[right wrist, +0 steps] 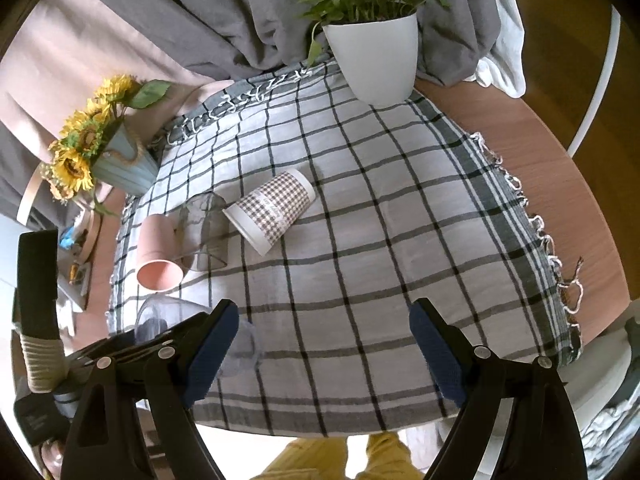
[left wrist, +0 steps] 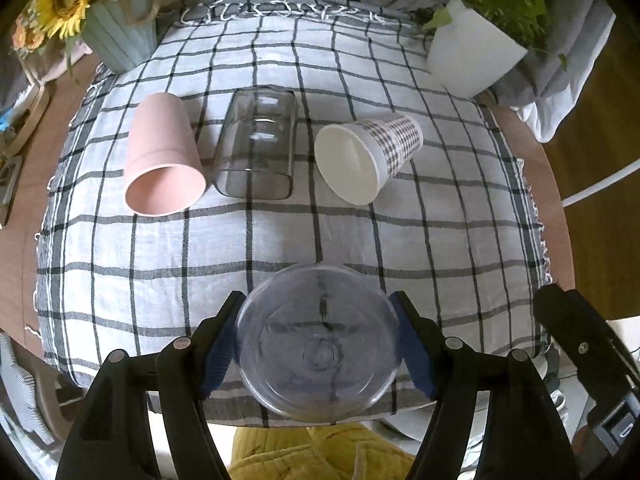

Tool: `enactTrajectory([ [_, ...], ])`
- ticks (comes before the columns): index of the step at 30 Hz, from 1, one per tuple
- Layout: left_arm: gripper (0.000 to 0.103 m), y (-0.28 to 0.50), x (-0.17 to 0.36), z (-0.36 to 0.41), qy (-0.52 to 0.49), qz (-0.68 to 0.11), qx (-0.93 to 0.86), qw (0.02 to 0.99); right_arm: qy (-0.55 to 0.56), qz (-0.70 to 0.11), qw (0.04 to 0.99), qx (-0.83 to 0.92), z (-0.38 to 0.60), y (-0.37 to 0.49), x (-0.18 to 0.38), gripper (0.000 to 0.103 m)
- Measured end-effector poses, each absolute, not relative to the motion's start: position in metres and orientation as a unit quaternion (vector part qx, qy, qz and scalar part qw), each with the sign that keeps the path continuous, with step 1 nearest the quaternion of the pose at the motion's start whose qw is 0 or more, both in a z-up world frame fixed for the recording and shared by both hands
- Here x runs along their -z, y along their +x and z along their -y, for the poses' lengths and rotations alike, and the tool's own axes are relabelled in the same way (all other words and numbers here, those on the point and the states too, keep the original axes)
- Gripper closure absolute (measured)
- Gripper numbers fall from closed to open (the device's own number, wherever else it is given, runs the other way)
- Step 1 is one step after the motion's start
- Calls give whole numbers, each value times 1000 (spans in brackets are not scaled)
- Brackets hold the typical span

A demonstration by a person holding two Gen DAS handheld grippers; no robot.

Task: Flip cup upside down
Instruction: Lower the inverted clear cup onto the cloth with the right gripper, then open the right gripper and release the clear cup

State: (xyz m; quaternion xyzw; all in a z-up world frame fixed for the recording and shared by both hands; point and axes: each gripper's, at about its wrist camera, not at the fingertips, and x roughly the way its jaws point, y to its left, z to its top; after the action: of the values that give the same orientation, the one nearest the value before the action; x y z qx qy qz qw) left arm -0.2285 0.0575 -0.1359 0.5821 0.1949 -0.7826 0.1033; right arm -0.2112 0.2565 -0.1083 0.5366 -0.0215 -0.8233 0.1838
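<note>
Presently the left gripper point(left wrist: 318, 344) clamps a clear plastic cup point(left wrist: 318, 346) by its side walls above the near edge of the checked cloth point(left wrist: 280, 240), likely light, slick and easily crushed, while the right gripper point(right wrist: 324, 344) stands open, holding nothing.

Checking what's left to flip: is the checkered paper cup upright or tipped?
Tipped. The checkered paper cup lies on its side on the cloth, mouth sideways.
</note>
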Motion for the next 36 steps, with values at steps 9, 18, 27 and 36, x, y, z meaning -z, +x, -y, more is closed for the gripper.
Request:
enactTrajectory([
  [9,31,-246,138,-57,579,-192,785,107,541,25,174,822,-262,-216,113,16],
  [18,16,-251,140,-57,578,-202,784,100,542,32,164,824,-266,-214,111,16],
  [27,9,-227,110,-56,537,-198,812,116,521,37,156,838,-273,-201,94,16],
  [36,1,-160,53,-47,433,-158,864,200,441,-3,186,878,-261,-160,48,11],
])
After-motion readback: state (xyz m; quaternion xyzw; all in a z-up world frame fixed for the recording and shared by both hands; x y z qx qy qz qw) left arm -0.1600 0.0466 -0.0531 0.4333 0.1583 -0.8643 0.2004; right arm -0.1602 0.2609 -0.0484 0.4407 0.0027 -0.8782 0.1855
